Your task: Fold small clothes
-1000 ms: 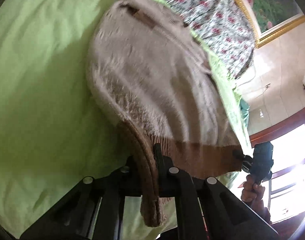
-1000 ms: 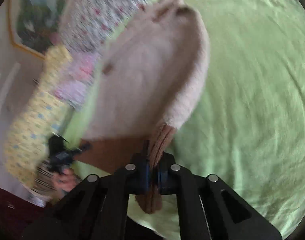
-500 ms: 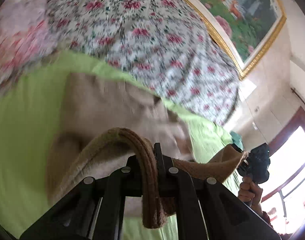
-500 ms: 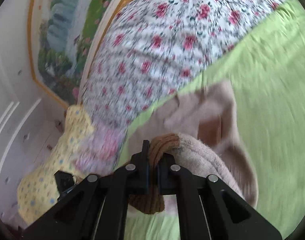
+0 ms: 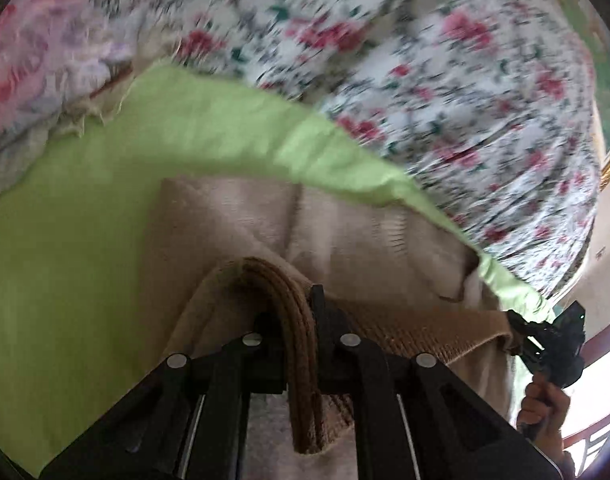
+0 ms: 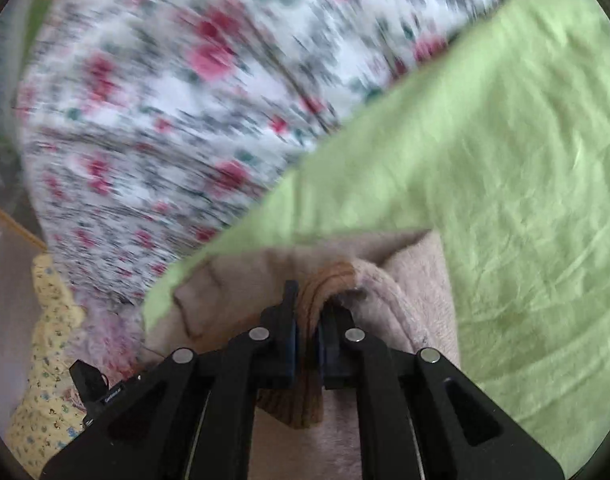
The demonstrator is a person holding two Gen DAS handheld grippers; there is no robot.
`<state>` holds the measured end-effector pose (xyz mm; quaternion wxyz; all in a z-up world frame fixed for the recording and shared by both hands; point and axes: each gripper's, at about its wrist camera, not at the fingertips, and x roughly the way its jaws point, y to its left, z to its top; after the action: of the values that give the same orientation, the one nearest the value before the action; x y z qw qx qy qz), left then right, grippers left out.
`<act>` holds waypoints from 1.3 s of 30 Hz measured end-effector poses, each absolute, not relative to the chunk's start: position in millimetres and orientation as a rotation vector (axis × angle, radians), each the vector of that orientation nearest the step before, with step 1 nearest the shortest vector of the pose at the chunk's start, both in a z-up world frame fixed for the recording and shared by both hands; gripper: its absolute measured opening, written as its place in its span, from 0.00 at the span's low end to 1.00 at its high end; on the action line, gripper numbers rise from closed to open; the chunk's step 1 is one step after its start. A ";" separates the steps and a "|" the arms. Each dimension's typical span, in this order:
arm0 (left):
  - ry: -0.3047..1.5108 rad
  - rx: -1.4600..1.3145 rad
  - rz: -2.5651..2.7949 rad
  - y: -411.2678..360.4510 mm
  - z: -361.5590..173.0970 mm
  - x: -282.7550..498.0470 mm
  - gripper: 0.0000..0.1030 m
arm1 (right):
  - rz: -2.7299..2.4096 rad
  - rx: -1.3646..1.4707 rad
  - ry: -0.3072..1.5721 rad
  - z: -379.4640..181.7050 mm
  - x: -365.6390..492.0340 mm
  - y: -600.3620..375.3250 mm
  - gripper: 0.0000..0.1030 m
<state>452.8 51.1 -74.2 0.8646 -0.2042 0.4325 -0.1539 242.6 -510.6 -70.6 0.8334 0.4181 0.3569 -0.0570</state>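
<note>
A fuzzy beige sweater (image 5: 345,232) with a brown ribbed hem (image 5: 417,332) lies on a green sheet (image 5: 85,240), its lower half doubled over the upper half. My left gripper (image 5: 301,312) pinches one hem corner; its jaws are starting to open with the ribbing still pressed between them. The right gripper (image 6: 309,304) holds the other hem corner (image 6: 333,276) over the sweater (image 6: 417,280), its jaws easing too. The left wrist view also shows the right gripper (image 5: 553,344) and the hand (image 5: 545,404) holding it at the hem's far end.
A floral quilt (image 5: 425,60) is heaped just beyond the sweater, at the edge of the green sheet (image 6: 505,160). A pink flowered cloth (image 5: 25,60) lies at the left. A yellow patterned cloth (image 6: 49,360) lies beside the bed.
Both grippers have carried the brown hem forward over the sweater towards the floral quilt, doubling the garment over. The quilt now fills the top of both views.
</note>
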 end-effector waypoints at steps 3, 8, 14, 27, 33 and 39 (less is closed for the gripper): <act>0.902 -0.422 -0.340 59.3 -64.2 444.3 0.22 | -0.083 0.921 0.736 -57.4 230.3 -517.1 0.12; 0.797 -0.350 -0.435 60.5 -25.7 378.2 0.60 | -0.055 0.833 0.635 -17.9 185.0 -498.2 0.29; 0.925 -0.164 -0.630 -21.2 -60.7 348.3 0.60 | 0.212 0.637 0.843 -48.6 198.5 -393.3 0.29; 0.874 -0.330 -0.265 51.8 -61.4 436.9 0.41 | -0.200 0.799 0.658 -33.3 201.8 -489.3 0.67; 0.875 -0.432 -0.235 72.5 -70.0 343.8 0.57 | -0.179 0.721 0.599 -19.1 128.6 -463.6 0.80; 0.907 -0.616 -0.193 104.5 -89.3 252.1 0.62 | -0.147 0.786 0.638 -30.1 76.5 -433.7 0.80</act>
<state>252.1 104.5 -89.3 0.8490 -0.2925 0.4304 -0.0916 76.5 -433.7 -30.1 0.8720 0.3762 0.3051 -0.0703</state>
